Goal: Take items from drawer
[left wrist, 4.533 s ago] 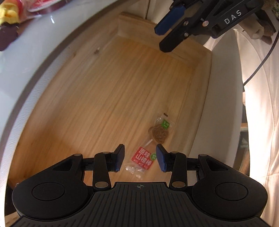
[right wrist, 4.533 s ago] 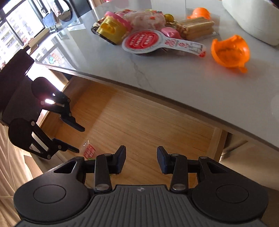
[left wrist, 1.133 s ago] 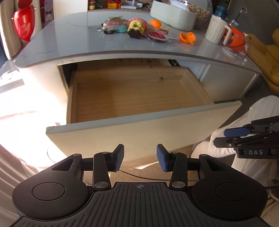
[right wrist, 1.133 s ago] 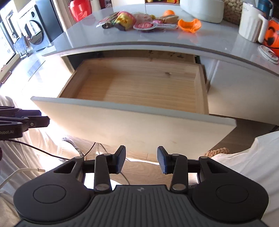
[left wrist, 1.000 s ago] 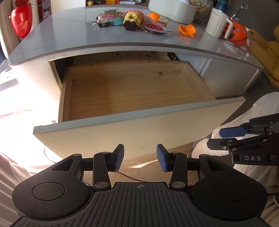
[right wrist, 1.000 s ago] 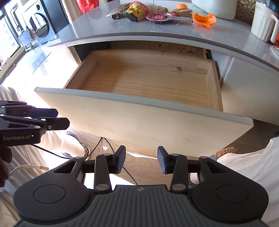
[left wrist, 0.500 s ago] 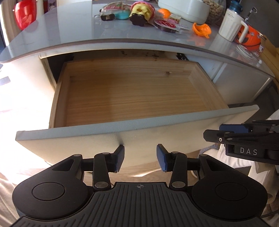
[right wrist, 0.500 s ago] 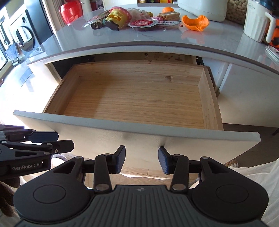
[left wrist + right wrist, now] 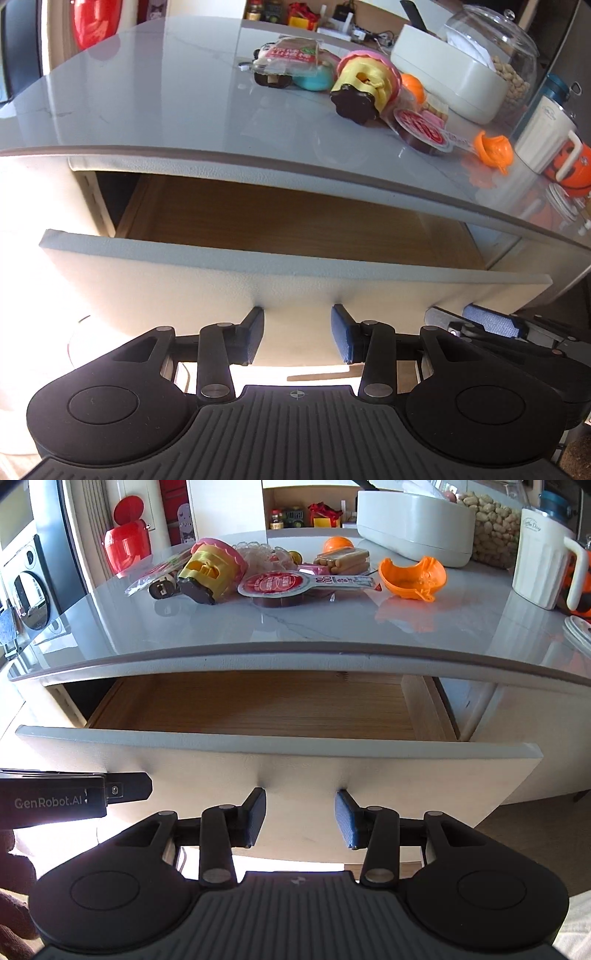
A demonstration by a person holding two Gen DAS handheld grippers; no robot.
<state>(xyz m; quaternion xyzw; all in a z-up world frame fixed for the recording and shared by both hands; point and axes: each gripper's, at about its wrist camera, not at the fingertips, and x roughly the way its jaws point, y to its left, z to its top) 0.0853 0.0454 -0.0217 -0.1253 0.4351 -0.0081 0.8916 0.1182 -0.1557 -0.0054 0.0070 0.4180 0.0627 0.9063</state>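
The wooden drawer (image 9: 295, 221) (image 9: 258, 705) stands partly open under the grey countertop, and the part of its floor that shows is bare. Its pale front panel (image 9: 184, 280) (image 9: 295, 775) fills the middle of both views. My left gripper (image 9: 297, 338) is open, with both fingertips touching that panel. My right gripper (image 9: 300, 818) is open too, tips pressed against the same panel further right. Snack packets and toys (image 9: 229, 572) (image 9: 354, 88) taken from the drawer lie on the countertop (image 9: 332, 627).
A white box (image 9: 413, 520), a jar of peanuts (image 9: 491, 520), a white jug (image 9: 543, 561) and an orange half shell (image 9: 413, 578) stand on the counter's back and right. A red bin (image 9: 127, 542) sits at the left. The cabinet side (image 9: 491, 731) flanks the drawer.
Both grippers dropped lower and came forward until their tips met the drawer front. The drawer has slid inward, so less of its floor shows than half a second ago.
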